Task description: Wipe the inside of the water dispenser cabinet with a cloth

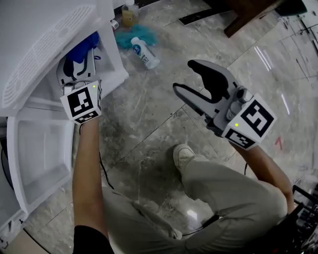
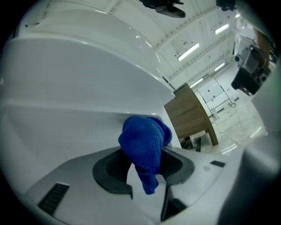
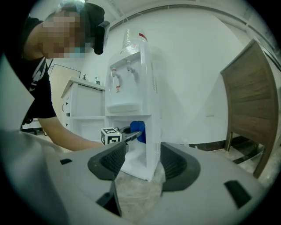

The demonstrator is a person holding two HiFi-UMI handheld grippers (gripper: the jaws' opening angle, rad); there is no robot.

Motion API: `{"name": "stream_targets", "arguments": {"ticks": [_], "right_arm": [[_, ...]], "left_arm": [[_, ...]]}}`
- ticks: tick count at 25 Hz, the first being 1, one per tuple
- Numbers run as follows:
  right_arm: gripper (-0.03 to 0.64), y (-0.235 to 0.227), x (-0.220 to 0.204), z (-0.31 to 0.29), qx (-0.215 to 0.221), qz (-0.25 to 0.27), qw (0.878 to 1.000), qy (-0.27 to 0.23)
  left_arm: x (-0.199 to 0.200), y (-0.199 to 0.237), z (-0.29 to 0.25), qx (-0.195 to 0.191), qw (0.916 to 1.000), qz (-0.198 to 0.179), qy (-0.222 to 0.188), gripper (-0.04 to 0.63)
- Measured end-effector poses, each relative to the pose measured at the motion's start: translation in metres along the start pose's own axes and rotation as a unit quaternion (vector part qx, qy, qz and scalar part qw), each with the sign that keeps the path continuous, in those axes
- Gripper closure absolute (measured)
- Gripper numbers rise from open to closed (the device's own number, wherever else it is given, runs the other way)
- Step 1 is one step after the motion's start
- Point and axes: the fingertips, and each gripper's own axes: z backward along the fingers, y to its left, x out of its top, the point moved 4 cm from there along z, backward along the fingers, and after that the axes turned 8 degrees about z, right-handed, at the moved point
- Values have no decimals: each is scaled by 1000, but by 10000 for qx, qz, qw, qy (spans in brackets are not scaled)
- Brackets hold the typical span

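Ahead of the right gripper, well apart across bare stone floor: a white water dispenser, taps up top, lower cabinet open at the front. Left of the left gripper in the head view: the cabinet door, swung wide, inner face showing. Off to the right of the right gripper: a slanted wooden panel, well clear. Plenty of open floor between the two grippers.

Held out level over that floor, jaws spread wide, nothing between the pads – only floor and the cabinet's lower corner seen through the gap, far off. Touching nothing.

Pushed in at the cabinet's mouth, just under the shelf edge above it, jaws narrowed and clamped on a blue cloth. Bunched into a thick wad above the pads, one tail hanging down between them. White cabinet surface close ahead and to the left of the wad; cannot tell whether cloth and wall touch. Right of the tips, the cabinet's side wall ends – open room beyond that edge.

On the floor past the cabinet, between the two grippers in the head view: a teal rag, a white bottle lying beside it, an amber jar farther off.
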Motion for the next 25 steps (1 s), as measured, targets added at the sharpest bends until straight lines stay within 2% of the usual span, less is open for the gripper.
{"name": "stream_targets", "arguments": {"ticks": [5,10,18,22,25], "right_arm": [[371,-18,-8,7,-135,-148,9998,34],[371,-5,-16,6,191,-209,9996,75],[371,2,-37,8,345,-393,9986,118],[371,32,-30,-19,848,100,9963,-73],[371,64,-23,-46,1439,568,9879,-68]], "left_arm": [[4,-2,-18,6,9998,45,-208,426],[0,10,-41,173,9994,-30,-285,428],[-15,54,-86,666,9978,60,4,434],[-15,50,-81,553,9984,77,15,434],[-11,35,-66,426,9989,173,-125,433]]}}
